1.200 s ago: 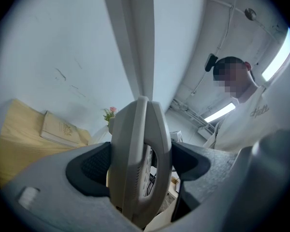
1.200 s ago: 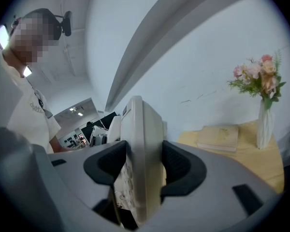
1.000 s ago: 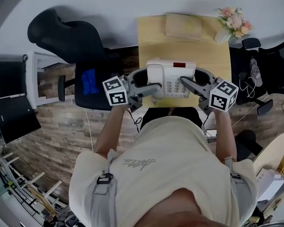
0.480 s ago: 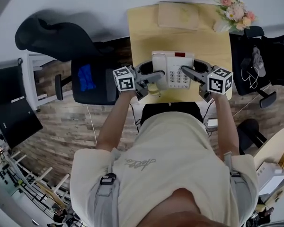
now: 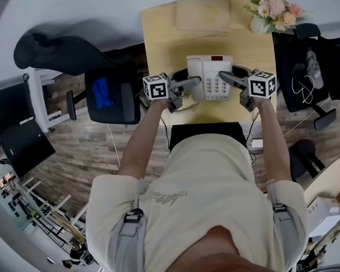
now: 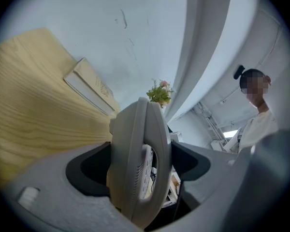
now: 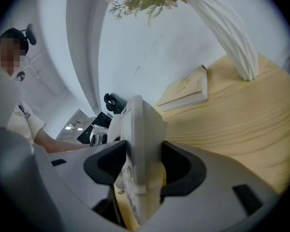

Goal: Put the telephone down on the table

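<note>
An office chair (image 5: 110, 92) is seen at the frame's left. At centre, a white desk telephone (image 5: 211, 75) is held over the wooden table (image 5: 158, 38), with the left gripper (image 5: 192, 84) clenched on its handset side and the right gripper (image 5: 224, 77) clamped on its keypad side. A book (image 5: 203, 13) and flowers (image 5: 269, 7) are seen along the top edge.

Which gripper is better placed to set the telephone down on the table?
Neither alone. The left gripper and the right gripper are each shut on opposite sides of the telephone over the table, so they should probably lower it together.
</note>
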### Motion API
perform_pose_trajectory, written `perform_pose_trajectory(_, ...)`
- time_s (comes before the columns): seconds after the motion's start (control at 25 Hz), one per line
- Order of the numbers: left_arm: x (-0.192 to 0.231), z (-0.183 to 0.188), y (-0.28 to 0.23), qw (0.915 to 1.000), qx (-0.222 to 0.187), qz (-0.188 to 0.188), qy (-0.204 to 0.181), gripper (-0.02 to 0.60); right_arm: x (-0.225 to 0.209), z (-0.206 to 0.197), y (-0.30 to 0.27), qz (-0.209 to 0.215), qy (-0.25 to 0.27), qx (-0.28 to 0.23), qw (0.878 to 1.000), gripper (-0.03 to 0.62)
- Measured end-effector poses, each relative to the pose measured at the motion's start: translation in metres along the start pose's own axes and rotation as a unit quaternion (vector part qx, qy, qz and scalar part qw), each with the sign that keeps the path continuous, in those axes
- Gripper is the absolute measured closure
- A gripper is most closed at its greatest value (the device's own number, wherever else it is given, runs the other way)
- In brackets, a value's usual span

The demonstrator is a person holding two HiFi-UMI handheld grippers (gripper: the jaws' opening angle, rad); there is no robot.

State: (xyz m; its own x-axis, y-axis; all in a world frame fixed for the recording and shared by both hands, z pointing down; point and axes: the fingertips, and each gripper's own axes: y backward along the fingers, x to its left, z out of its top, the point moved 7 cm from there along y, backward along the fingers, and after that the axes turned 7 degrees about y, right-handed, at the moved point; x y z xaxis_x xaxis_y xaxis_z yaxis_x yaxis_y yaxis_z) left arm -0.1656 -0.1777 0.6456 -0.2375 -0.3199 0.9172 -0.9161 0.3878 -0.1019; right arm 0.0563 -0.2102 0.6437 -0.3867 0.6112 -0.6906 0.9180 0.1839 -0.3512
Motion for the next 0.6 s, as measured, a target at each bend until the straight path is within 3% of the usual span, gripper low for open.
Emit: perform_pose_trajectory(0.6,0.049,-0.001,-0.011,0.9939,0.004,0.077,0.079,0.202,-0.055,-0.006,-0.028,0.019,-0.063,0.06,0.996,0.376)
